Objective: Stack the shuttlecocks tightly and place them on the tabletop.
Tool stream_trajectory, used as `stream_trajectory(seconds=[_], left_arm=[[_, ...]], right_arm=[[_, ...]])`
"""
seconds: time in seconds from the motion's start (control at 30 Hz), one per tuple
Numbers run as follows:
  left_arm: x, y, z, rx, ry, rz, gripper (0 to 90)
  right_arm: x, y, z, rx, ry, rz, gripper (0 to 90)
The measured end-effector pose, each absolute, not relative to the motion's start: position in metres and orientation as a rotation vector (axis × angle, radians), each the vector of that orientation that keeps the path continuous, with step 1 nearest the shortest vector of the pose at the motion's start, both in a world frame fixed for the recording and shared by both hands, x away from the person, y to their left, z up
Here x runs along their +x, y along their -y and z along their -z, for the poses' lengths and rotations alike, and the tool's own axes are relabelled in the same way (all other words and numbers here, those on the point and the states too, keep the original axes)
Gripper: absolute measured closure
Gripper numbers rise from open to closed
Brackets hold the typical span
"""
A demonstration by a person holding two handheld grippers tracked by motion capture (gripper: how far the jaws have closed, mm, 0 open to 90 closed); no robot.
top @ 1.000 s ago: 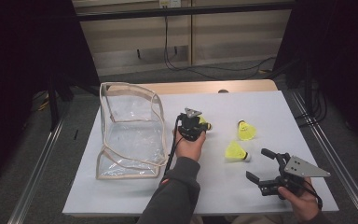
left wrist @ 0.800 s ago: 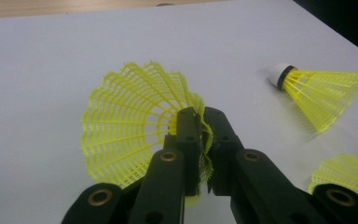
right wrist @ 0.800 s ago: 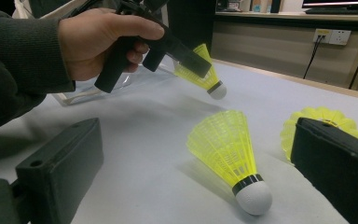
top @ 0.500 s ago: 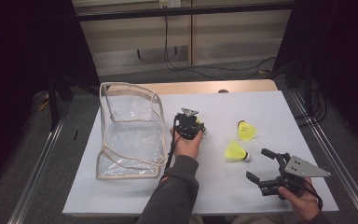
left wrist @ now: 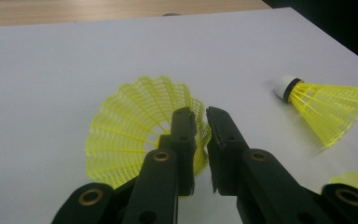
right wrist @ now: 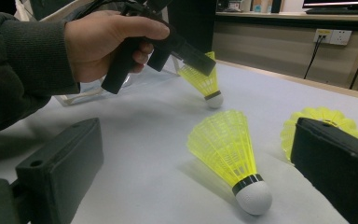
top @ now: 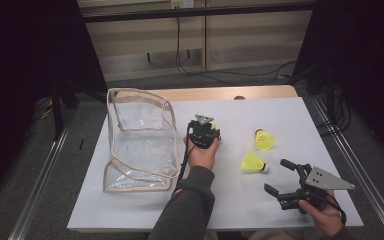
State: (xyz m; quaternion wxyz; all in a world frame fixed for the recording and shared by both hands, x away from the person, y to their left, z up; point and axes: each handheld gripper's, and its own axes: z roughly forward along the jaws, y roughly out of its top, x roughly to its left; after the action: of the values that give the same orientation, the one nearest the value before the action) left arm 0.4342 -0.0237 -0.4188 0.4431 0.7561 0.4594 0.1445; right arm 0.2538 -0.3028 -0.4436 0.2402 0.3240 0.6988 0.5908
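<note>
With left gripper (left wrist: 201, 122) jaws pinching shuttlecock (left wrist: 130, 126) skirt rim, right gripper (top: 286, 181) jaws spread, apart.

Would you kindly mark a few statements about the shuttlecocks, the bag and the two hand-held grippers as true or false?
1. The left hand-held gripper pinches the skirt rim of a yellow shuttlecock. True.
2. The right hand-held gripper holds a shuttlecock. False: its jaws stand open with nothing between them.
3. Two more shuttlecocks lie on the table. True.
4. A shuttlecock already lies inside the clear bag. False: none is visible in it.
5. The bag sits to the left of the left hand-held gripper in the high view. True.
</note>
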Motion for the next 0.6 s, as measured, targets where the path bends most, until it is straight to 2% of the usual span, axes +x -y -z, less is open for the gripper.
stream_trajectory(seconds=[0.37,0.6], left_arm=[[0.435,0.025,0.408,1.898,-1.128,-0.377,87.6],[0.435,0.023,0.405,1.898,-1.135,-0.400,88.5]], right_arm=[[0.254,0.303,0.443,0.885,-1.908,-1.615,2.0],[0.254,0.303,0.443,0.884,-1.910,-1.618,2.0]])
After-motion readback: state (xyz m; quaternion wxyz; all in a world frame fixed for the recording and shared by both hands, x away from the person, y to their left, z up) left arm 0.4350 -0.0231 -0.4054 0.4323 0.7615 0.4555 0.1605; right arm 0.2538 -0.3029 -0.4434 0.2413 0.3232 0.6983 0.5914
